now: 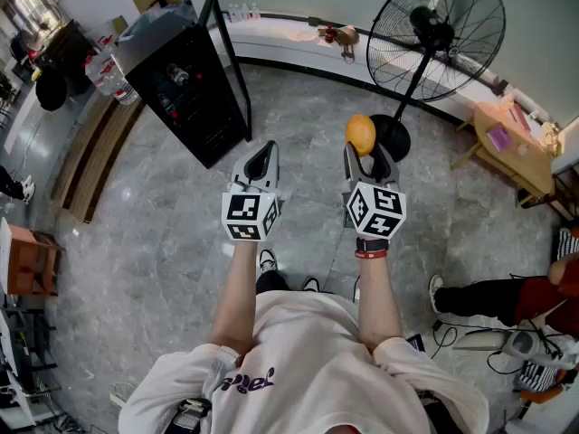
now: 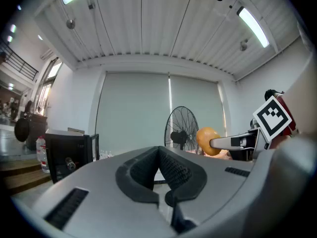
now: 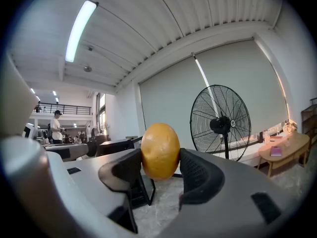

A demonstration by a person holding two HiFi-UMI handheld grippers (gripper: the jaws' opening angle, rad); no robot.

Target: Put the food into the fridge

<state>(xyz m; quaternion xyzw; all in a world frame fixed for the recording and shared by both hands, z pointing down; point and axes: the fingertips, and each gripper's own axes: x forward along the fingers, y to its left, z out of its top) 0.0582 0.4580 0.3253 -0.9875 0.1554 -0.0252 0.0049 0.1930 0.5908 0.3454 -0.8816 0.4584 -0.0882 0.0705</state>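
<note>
- While both grippers are held level in front of the person in the head view, the left gripper (image 1: 264, 155) has its jaws together and holds nothing. The right gripper (image 1: 362, 152) is clamped on an orange-yellow fruit (image 1: 360, 134), and the jaws hide the fruit's lower part.
- In the same view a black fridge (image 1: 181, 93) stands on the grey floor (image 1: 308, 107) at upper left, well apart from the fruit. Its door (image 1: 231, 61) is swung open. What lies on its shelves is too dark and small to tell.
- A standing fan (image 1: 434, 30) rises beyond the right gripper, its base partly hidden behind the fruit. Another person's legs (image 1: 488, 295) are cut off by the right edge.
- In the left gripper view the pads (image 2: 173, 170) meet at their tips with nothing between them. The fruit (image 2: 205, 139) shows at right, its far side covered by the other gripper's jaw. The fridge (image 2: 69, 152) sits low at left, its foot cut off by the gripper's body.
- In the right gripper view both pads (image 3: 195, 175) press on the fruit's (image 3: 160, 150) sides, and its top stands clear above them. The fridge is mostly hidden behind it. The fan (image 3: 220, 123) shows plainly.
</note>
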